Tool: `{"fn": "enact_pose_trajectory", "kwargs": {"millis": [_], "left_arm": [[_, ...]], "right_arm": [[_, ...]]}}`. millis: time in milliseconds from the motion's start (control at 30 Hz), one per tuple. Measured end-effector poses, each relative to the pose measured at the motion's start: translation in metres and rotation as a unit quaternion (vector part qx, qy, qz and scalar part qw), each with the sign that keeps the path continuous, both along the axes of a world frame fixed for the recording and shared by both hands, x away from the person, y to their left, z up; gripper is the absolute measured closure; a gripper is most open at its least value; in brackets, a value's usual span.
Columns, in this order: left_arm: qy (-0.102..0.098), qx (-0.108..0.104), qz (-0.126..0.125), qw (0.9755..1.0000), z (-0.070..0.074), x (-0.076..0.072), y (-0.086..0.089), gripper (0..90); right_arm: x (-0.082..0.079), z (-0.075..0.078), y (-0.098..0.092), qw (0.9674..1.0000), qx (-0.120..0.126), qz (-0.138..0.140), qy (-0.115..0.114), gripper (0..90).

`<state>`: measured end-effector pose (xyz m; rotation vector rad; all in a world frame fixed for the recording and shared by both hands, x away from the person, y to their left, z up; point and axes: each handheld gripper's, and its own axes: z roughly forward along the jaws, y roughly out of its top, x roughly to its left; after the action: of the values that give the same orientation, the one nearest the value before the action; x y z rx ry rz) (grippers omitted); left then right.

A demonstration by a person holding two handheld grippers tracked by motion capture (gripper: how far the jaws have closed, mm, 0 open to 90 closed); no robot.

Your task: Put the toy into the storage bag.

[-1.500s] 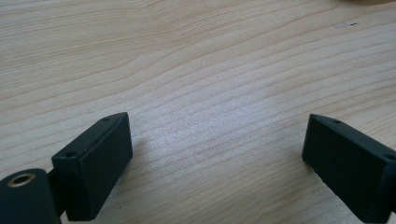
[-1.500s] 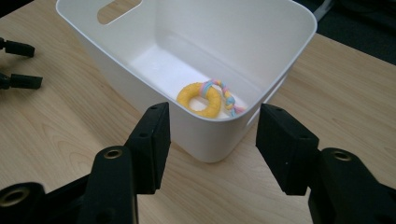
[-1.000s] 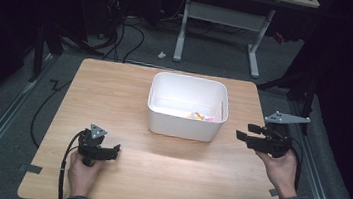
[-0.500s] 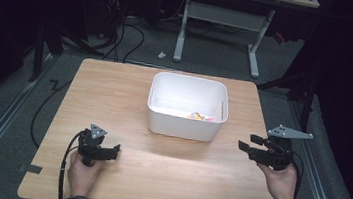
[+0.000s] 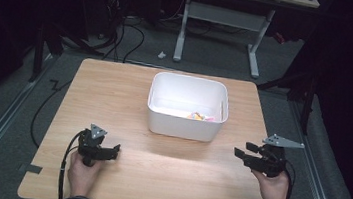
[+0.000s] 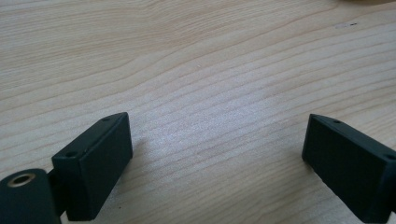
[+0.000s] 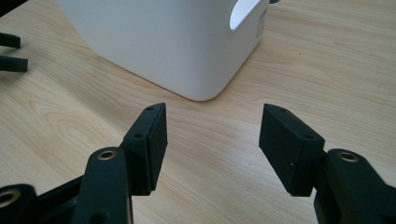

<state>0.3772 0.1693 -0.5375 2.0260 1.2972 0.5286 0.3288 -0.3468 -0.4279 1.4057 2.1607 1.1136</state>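
Left gripper (image 5: 114,149) sits low on the wooden table (image 5: 113,102) at my near-left, jaws spread wide over bare wood, nothing between them. Right gripper (image 5: 240,152) hovers at the near-right edge, jaws also parted and empty, aimed at the corner of the white bin (image 7: 177,42). I see small colourful items (image 5: 198,116) lying inside the bin, mid-table.

the small coloured items (image 5: 197,115) inside the white bin (image 5: 162,120) are too small and half-hidden to identify.
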Motion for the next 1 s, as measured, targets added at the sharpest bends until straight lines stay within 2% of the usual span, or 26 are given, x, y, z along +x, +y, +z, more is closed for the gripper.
{"fn": "enact_pose_trajectory", "kwargs": {"millis": [433,600,1000], "left_arm": [[0.000,0.000,0.000,1.0000,0.000,0.000,0.000,8.8],[0.000,0.000,0.000,1.0000,0.000,0.000,0.000,8.8],[0.000,0.000,0.000,1.0000,0.000,0.000,0.000,8.8]], "right_arm": [[0.004,-0.022,0.004,1.0000,0.001,-0.007,0.004,40.5],[0.006,-0.036,0.007,0.9997,0.006,-0.012,0.018,40.5],[0.011,-0.058,0.008,0.9992,0.011,-0.022,0.033,40.4]]}}
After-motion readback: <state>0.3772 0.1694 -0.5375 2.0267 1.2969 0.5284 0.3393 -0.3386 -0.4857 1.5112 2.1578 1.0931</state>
